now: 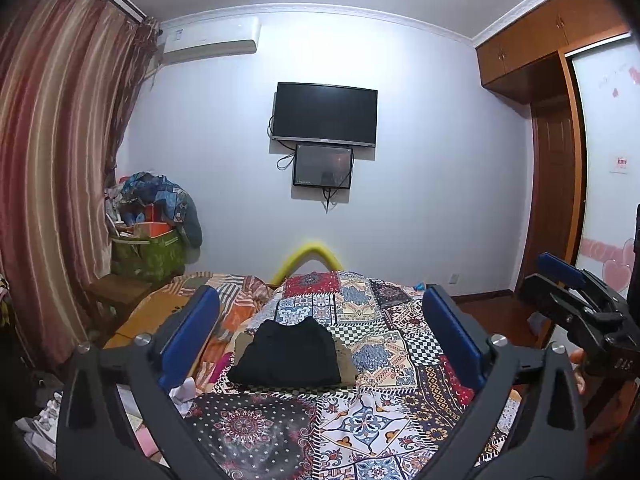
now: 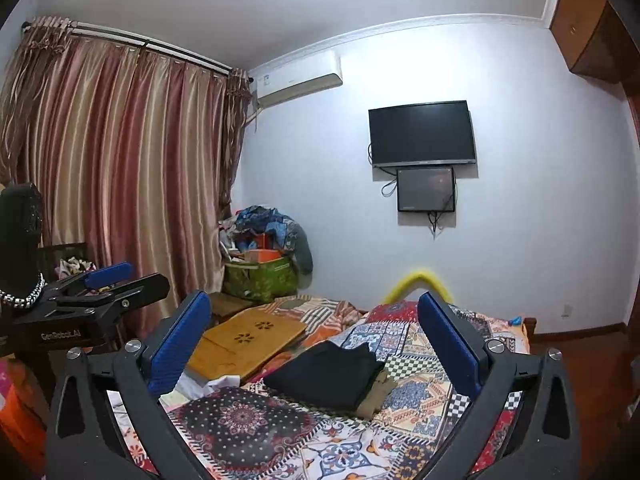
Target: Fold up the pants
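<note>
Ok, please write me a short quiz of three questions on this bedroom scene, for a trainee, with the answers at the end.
1. True or false: the black pants lie folded on the patchwork bedspread, with neither gripper touching them.
2. What lies directly under the black pants? A) a khaki garment B) a wooden lap tray C) a pillow
3. How do the jaws of the left gripper and the right gripper stand?

Key: 1 true. 2 A. 3 Both wide open, with nothing held between the fingers.
</note>
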A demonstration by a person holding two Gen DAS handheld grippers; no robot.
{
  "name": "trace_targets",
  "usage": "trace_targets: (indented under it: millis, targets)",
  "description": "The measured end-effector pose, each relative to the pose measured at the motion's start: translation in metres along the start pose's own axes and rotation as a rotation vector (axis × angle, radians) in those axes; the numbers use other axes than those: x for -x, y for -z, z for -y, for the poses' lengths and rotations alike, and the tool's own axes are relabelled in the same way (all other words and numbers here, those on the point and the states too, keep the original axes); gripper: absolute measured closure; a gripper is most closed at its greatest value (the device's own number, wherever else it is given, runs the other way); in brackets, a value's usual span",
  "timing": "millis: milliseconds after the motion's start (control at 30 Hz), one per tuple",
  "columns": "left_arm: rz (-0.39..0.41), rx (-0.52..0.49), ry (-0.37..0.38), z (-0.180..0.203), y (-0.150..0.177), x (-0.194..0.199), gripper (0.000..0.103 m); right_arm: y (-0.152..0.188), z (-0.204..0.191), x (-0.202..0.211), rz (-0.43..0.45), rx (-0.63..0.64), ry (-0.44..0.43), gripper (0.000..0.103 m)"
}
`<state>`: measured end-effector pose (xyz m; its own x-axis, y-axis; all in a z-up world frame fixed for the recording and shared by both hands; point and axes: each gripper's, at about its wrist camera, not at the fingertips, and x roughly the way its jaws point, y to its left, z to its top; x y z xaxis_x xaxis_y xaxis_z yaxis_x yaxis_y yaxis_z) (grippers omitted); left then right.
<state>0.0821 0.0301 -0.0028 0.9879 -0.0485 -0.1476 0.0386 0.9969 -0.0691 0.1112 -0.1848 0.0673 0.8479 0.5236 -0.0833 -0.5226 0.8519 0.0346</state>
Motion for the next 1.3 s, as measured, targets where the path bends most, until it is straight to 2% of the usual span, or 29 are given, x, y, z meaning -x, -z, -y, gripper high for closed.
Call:
trace_targets:
  millis: [567,1300]
  targets:
    - [-0.007,-0.007,0.004,0.004,0.010,0.000,0.000,0.013,0.004,0.011,-0.015,-0.030,0.012,0.000]
    - [-0.014,-0.025,-0.001,0.014,0.016,-0.004,0.000,0.007,0.004,0.013,-0.020,-0.041,0.007,0.000]
